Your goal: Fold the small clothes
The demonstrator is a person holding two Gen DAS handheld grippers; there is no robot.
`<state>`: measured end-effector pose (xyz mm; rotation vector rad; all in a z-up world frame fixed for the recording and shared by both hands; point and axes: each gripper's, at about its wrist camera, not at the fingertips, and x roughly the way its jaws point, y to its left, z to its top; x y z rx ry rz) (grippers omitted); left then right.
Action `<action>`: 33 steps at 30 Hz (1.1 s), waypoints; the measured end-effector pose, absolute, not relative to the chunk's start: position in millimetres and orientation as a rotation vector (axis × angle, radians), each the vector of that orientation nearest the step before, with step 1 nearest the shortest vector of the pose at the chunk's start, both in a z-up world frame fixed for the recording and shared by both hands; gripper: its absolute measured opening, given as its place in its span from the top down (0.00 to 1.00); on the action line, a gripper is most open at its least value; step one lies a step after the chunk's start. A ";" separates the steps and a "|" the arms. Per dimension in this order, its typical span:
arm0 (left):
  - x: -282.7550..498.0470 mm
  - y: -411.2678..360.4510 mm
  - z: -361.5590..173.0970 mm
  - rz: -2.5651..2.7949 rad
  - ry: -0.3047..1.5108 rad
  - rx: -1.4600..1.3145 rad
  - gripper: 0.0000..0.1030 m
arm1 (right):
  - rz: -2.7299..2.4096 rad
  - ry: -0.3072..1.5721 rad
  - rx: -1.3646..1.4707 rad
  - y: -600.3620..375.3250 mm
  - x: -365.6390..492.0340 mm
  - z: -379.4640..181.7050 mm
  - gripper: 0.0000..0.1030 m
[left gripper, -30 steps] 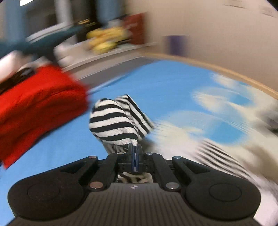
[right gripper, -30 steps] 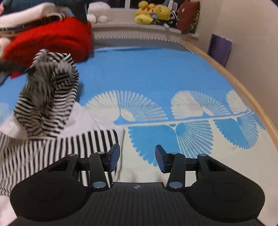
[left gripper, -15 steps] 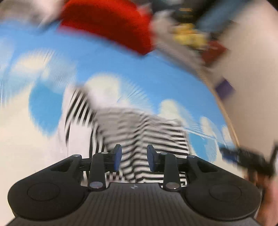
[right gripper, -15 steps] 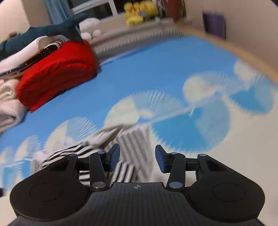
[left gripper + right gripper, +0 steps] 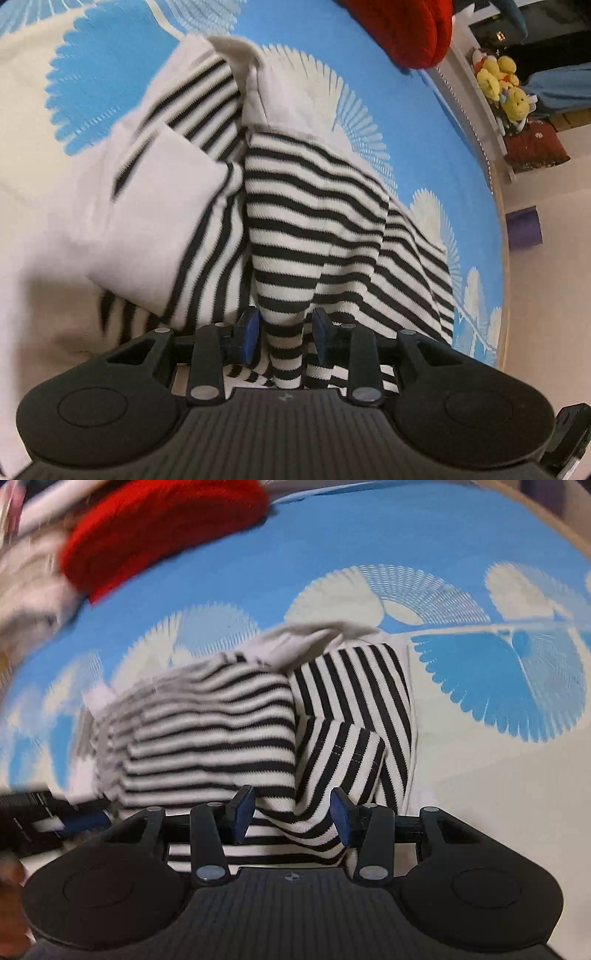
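A black-and-white striped garment point(image 5: 317, 221) with white panels lies crumpled on the blue-and-white patterned bedspread point(image 5: 406, 122). My left gripper point(image 5: 283, 338) is open, its blue pads on either side of a raised striped fold without closing on it. In the right wrist view the same garment point(image 5: 229, 731) lies folded over itself. My right gripper point(image 5: 291, 818) is open, its jaws straddling a striped fold at the near edge. The left gripper shows at the left edge of that view point(image 5: 55, 816).
A red knitted pile point(image 5: 162, 528) lies at the far side of the bed, with white laundry point(image 5: 29, 572) beside it. Yellow plush toys point(image 5: 498, 85) sit on a shelf past the bed's wooden edge point(image 5: 506, 229). A purple object point(image 5: 524, 229) stands by the wall.
My left gripper let go of the striped garment, which dropped onto the bed, and opened. Both grippers have moved down close over the garment, each straddling a fold.
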<state>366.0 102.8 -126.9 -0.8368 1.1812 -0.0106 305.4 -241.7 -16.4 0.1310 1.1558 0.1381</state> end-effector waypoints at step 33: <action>371.4 158.1 -111.4 -0.033 1.093 -0.870 0.54 | 0.209 1.234 0.356 -233.3 303.1 -37.6 0.85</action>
